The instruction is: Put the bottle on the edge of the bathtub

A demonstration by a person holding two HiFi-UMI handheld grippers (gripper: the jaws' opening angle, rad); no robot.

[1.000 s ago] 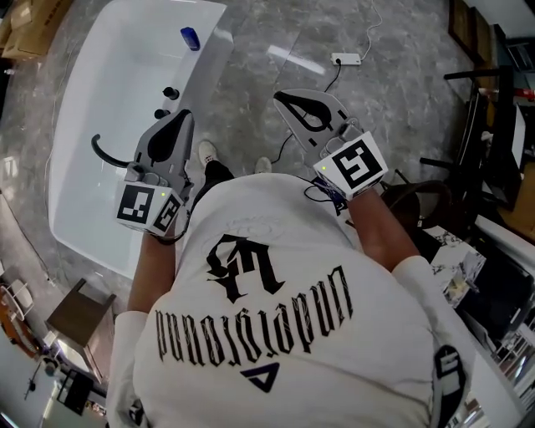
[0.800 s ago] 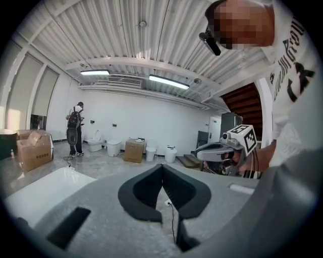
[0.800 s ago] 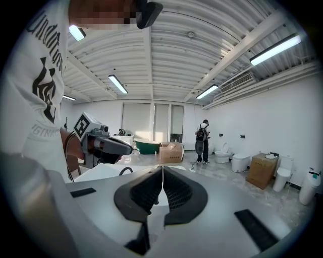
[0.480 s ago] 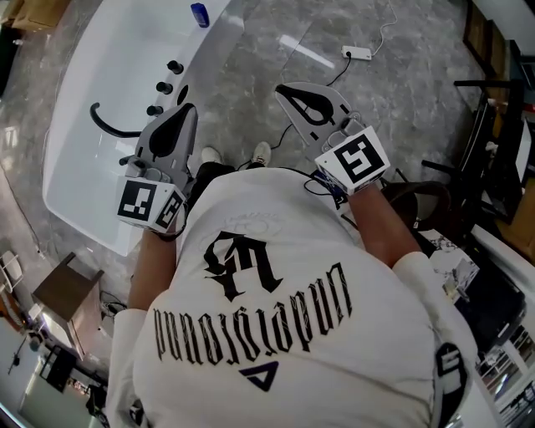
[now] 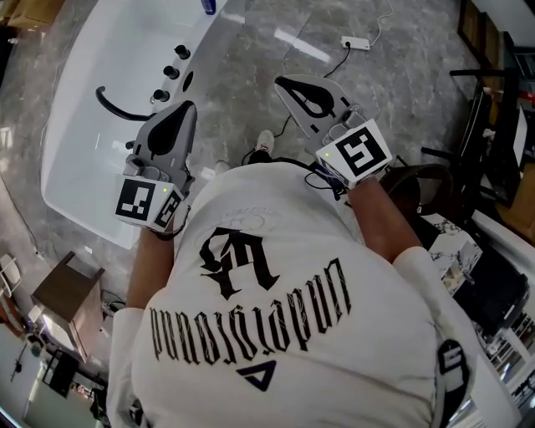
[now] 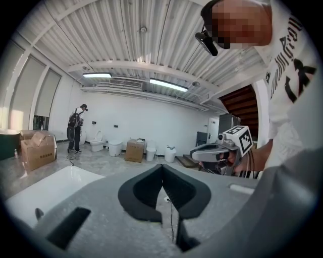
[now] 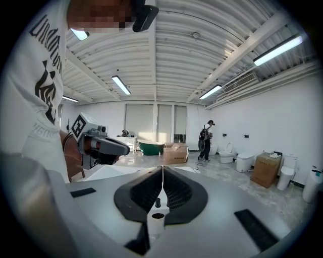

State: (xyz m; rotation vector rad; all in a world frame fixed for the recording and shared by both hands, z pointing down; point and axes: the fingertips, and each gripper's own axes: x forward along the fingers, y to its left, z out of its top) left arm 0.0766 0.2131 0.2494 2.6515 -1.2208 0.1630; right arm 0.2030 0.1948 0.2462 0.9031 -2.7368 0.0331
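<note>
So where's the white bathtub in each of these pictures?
Head view: the bathtub fills the upper left, beside the left gripper.
Left gripper view: the bathtub sits low on the left.
Right gripper view: the bathtub is a white sliver left of centre.
Shared landmark: the left gripper shows in all three.

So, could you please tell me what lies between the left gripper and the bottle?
In the head view, a row of black knobs on the tub lies between the left gripper and the bottle.
</note>
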